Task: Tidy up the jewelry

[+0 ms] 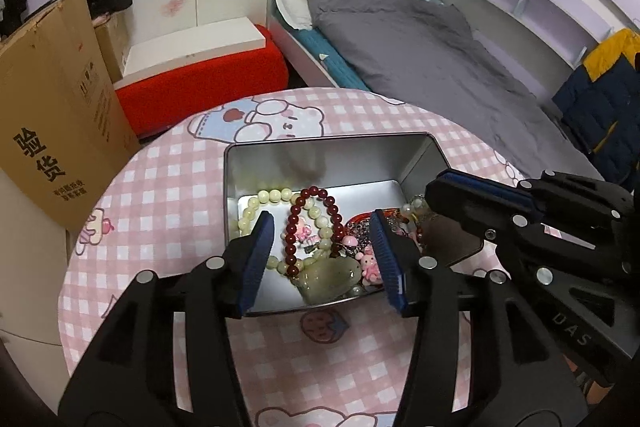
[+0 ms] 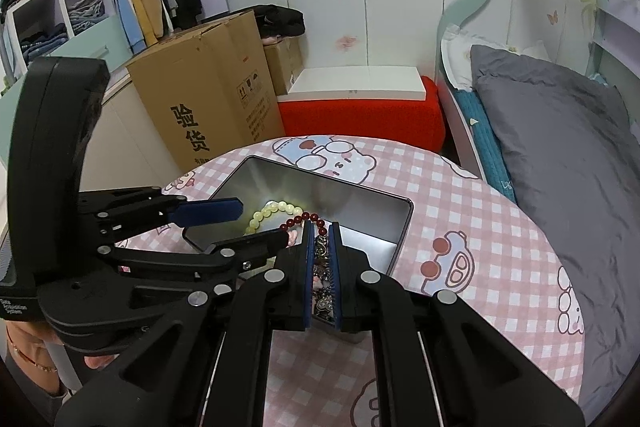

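A silver metal tin (image 1: 320,159) sits on the round pink checked table and holds a heap of jewelry: a pale yellow bead bracelet (image 1: 272,195), a dark red bead bracelet (image 1: 294,227), a jade pendant (image 1: 332,277) and pink charms (image 1: 370,265). My left gripper (image 1: 320,227) is open, its fingers straddling the bracelets over the tin's near side. My right gripper (image 2: 322,227) hangs over the tin's near right corner (image 2: 404,227), jaws nearly together around a metal charm chain (image 2: 322,255). The right gripper also shows in the left wrist view (image 1: 444,183).
The pink checked tablecloth (image 2: 460,227) covers the round table. A cardboard box (image 2: 208,99) and a red stool with a white board (image 2: 360,107) stand beyond the table. A bed with a grey duvet (image 1: 420,59) lies on the right.
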The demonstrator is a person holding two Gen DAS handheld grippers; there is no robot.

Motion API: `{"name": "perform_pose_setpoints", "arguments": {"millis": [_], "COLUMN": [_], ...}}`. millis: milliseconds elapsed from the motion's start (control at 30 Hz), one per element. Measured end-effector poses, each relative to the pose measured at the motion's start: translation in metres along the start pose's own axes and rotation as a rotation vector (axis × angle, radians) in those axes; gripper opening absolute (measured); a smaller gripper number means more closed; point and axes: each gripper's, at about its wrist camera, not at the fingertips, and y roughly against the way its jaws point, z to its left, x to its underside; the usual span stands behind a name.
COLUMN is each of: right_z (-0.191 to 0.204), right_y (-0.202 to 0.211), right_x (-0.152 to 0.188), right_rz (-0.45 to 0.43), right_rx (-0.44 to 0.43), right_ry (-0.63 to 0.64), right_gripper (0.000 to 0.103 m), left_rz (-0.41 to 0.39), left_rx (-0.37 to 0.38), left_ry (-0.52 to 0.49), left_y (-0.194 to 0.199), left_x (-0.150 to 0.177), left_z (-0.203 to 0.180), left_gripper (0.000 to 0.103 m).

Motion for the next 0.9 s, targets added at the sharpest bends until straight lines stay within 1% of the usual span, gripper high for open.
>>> {"name": "perform_pose_setpoints", "arguments": {"millis": [200, 333, 400, 500, 567, 600, 700, 733, 767, 833, 900], "right_z": [0.0, 0.0, 0.003, 0.006, 0.011, 0.013, 0.023, 0.027, 0.032, 0.038, 0.047], "right_y": [0.006, 0.018, 0.029, 0.045, 0.06, 0.065, 0.088, 0.095, 0.105, 0.117, 0.132], "right_x": [-0.001, -0.003, -0.004, -0.005, -0.004, -0.003, 0.004, 0.006, 0.011, 0.016, 0.024], "right_rz": [-0.015, -0.042, -0.061, -0.086, -0.11, -0.116, -0.153, -0.164, -0.178, -0.192, -0.215], "right_rx": [-0.01, -0.02, -0.008, -0.005, 0.014, 0.017, 0.055, 0.068, 0.074, 0.068, 0.071], "right_ry": [-0.014, -0.035, -0.032, -0.033, -0.024, -0.02, 0.0, 0.009, 0.016, 0.019, 0.03], "right_gripper": [0.007, 0.008, 0.012, 0.022, 0.032, 0.035, 0.05, 0.054, 0.056, 0.064, 0.07], "left_rz": [-0.026, -0.059, -0.078, -0.116, -0.141, -0.151, -0.208, -0.223, -0.241, -0.289, -0.315], "left_rx": [0.0, -0.018, -0.027, -0.053, -0.071, -0.084, -0.147, -0.155, -0.163, -0.167, -0.175], "left_ry": [0.015, 0.021, 0.026, 0.038, 0.043, 0.043, 0.026, 0.023, 0.021, 0.019, 0.024], "left_y": [0.015, 0.032, 0.042, 0.061, 0.075, 0.081, 0.108, 0.115, 0.123, 0.145, 0.162], "left_x": [-0.002, 0.001, 0.002, 0.006, 0.011, 0.014, 0.025, 0.028, 0.033, 0.044, 0.054], "left_z": [0.001, 0.0, 0.001, 0.0, -0.001, 0.0, -0.007, -0.009, -0.011, -0.015, -0.018], "left_gripper": [0.051, 0.058, 0.062, 0.065, 0.069, 0.069, 0.071, 0.074, 0.075, 0.077, 0.08]}}
